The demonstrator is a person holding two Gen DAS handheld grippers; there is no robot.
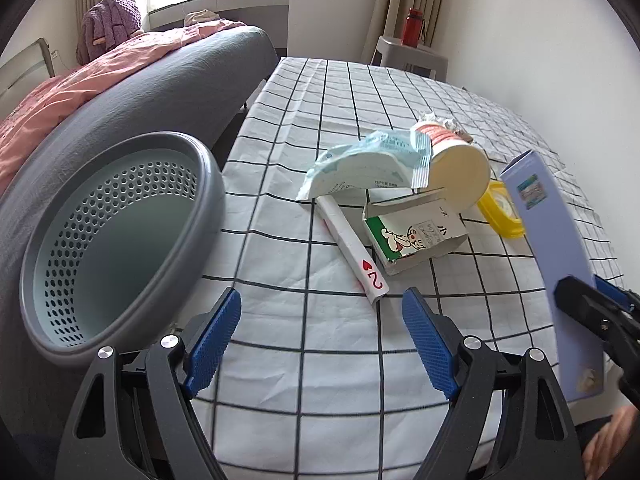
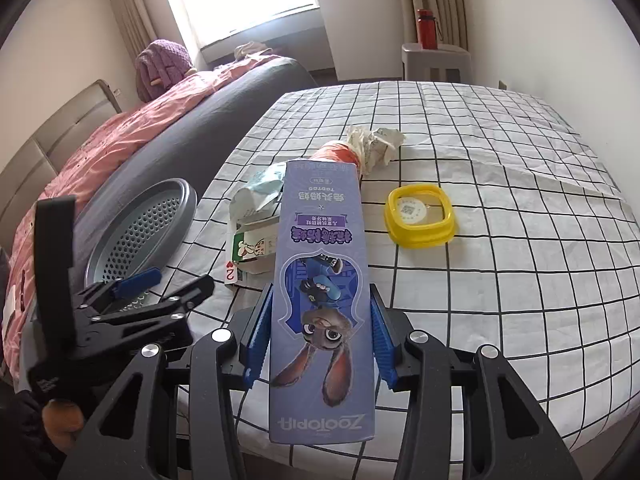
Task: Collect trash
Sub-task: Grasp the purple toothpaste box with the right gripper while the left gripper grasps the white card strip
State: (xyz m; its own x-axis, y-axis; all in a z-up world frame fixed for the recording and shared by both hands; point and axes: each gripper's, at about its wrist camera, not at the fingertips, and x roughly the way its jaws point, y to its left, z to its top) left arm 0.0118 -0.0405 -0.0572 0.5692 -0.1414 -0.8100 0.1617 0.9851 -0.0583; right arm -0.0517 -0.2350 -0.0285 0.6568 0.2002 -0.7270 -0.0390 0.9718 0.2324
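My right gripper is shut on a tall purple cartoon box, lifted above the checked tablecloth. The box also stands at the right edge of the left wrist view. My left gripper is open and empty, low over the cloth beside the grey perforated basket. Ahead of it lie a rolled playing card, a small green-and-white carton, a pale blue wrapper, a tipped paper cup and a yellow lid. Crumpled paper lies behind the cup.
A bed with a grey sheet and a pink quilt runs along the table's left side, with the basket against it. A grey stool bearing a red bottle stands beyond the far edge. A white wall is at the right.
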